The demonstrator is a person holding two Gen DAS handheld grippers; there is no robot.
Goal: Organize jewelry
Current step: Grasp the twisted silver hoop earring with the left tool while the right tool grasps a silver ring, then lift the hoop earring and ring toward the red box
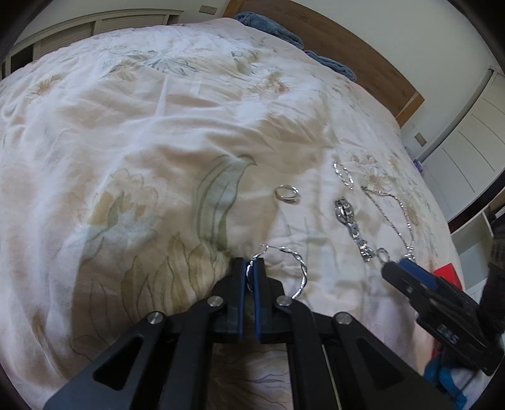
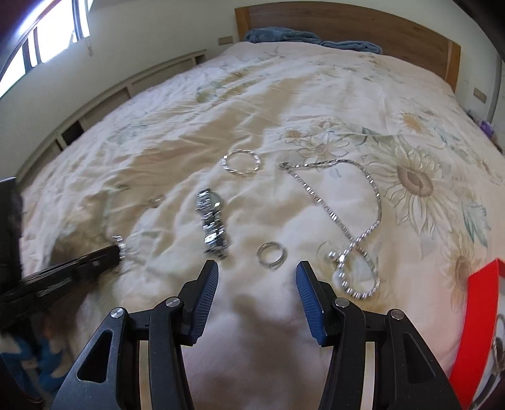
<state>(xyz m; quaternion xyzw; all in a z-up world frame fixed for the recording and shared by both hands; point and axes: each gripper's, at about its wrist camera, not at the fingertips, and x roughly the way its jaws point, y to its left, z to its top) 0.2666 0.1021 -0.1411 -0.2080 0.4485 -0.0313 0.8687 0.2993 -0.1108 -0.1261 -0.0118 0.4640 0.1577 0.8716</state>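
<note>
left gripper [image 1: 251,268] — fingers pinching hoop earring [image 1: 293,271] | right gripper [image 2: 257,274] — fingers spread above ring [image 2: 271,254]

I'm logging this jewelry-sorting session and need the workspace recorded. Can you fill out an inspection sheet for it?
Surface: floral bedspread, rumpled.
Job's things: twisted hoop earring; silver watch; chain necklace; bangle; ring; another ring. All but the earring lie loose on the bedspread.
Clutter: red box at the right edge; blue towels by the headboard.
Grippers: left gripper jaws shut on the earring; right gripper jaws open, empty, just short of the ring.
Cables: nothing seen.
Surroundings: wooden headboard, window, white cupboards.
</note>
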